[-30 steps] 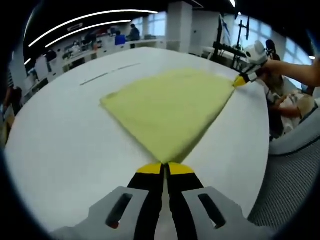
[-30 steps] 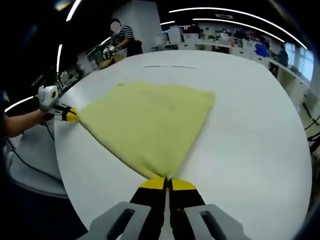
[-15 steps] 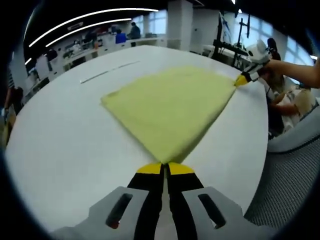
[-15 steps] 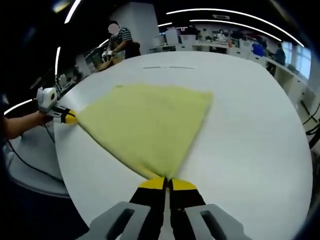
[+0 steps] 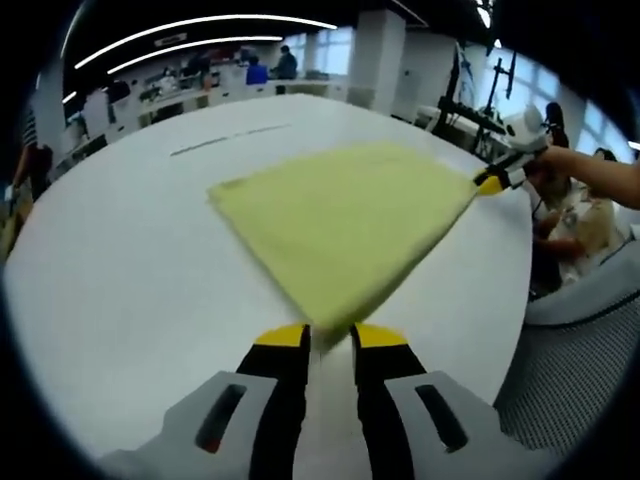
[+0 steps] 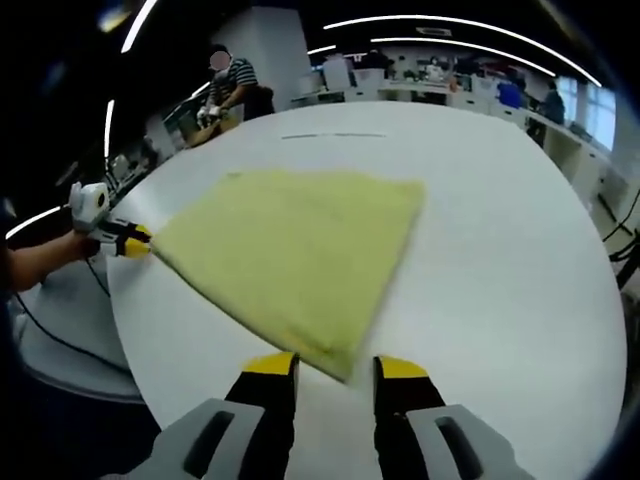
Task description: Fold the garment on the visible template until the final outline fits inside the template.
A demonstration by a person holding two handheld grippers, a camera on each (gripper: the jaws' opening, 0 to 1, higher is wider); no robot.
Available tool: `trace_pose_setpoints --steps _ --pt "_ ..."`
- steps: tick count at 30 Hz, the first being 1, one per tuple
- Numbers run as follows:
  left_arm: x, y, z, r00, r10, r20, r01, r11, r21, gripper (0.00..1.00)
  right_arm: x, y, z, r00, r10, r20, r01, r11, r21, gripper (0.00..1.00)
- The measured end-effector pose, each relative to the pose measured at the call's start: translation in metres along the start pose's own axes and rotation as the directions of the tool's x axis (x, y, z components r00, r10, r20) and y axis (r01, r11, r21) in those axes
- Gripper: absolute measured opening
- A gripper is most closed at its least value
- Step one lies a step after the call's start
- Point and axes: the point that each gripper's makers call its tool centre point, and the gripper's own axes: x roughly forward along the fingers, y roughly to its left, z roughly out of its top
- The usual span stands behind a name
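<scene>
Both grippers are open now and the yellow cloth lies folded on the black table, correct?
Not quite: the table is white, not black, as the right gripper view shows. The rest holds: the left gripper and the right gripper both have their jaws apart, and the yellow cloth lies folded on the table.
</scene>
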Motion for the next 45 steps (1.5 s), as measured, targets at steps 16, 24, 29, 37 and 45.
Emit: trace_pose_setpoints --steps 16,24,29,37,45 --pt "-0.024 -0.006 0.035 0.988 -0.004 0.153 0.013 0.998 -0.062 0.52 -0.024 0.033 0.043 0.988 0.074 0.138 -0.068 0.997 -0.044 0.75" --pt "-0.033 -0.014 0.057 0.973 -0.024 0.229 0.051 0.992 -0.112 0.72 -0.041 0.051 0.061 0.972 0.111 0.208 -0.101 0.993 -0.057 0.92" --pt "-0.037 -0.015 0.065 0.965 -0.005 0.262 0.04 0.991 -0.129 0.84 -0.051 0.061 0.065 0.963 0.124 0.238 -0.115 0.992 -0.051 0.99" --pt "-0.045 -0.007 0.068 0.959 0.031 0.28 0.0 0.994 -0.111 0.96 -0.053 0.061 0.063 0.962 0.105 0.252 -0.09 0.994 -0.068 0.99" --pt "-0.05 0.002 0.07 0.954 0.058 0.293 -0.021 0.992 -0.126 0.99 -0.061 0.061 0.074 0.942 0.078 0.325 -0.059 0.996 -0.066 0.99"
